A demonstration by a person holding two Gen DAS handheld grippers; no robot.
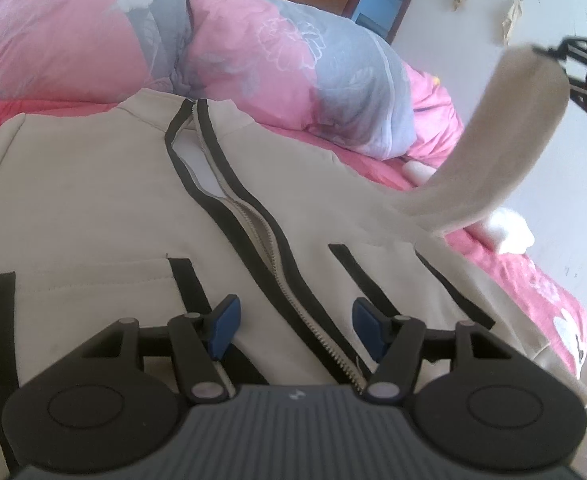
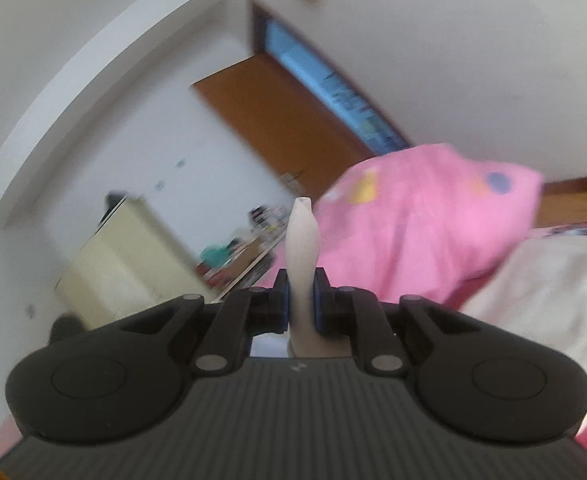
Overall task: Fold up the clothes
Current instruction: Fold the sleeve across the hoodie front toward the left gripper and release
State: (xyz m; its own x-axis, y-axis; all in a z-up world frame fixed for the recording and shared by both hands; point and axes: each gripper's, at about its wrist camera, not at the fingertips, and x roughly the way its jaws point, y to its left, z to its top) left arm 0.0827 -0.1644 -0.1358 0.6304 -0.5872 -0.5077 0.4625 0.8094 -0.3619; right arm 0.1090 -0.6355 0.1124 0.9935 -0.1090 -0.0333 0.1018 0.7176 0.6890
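We see a cream jacket spread front-up on a bed with a pink sheet. Its zip, edged in black trim, runs up the middle and is undone near the collar. Black strips mark the pockets on both sides.

Our left gripper hovers low over the jacket's lower front, tilted down toward it. Its jaws stand apart and released, with the zip running between the blue pads; nothing is pinched in them. From this view we cannot tell whether the pads touch the cloth below.

The jacket's sleeve is lifted off the bed on the right side of the left view. It rises as a long cream band, clear of the sheet, up to our right gripper, seen dark at the picture's edge.

In the right view, our right gripper has its jaws clenched on the sleeve: a narrow fold of cream cloth is squeezed between the pads and sticks up past them. That gripper points roughly level across the room, toward a brown door and a pale cabinet. The picture is blurred.

A pink and grey quilt is bunched at the far side of the bed, beyond the jacket's collar. A pink pillow lies to the right of the clamped sleeve.
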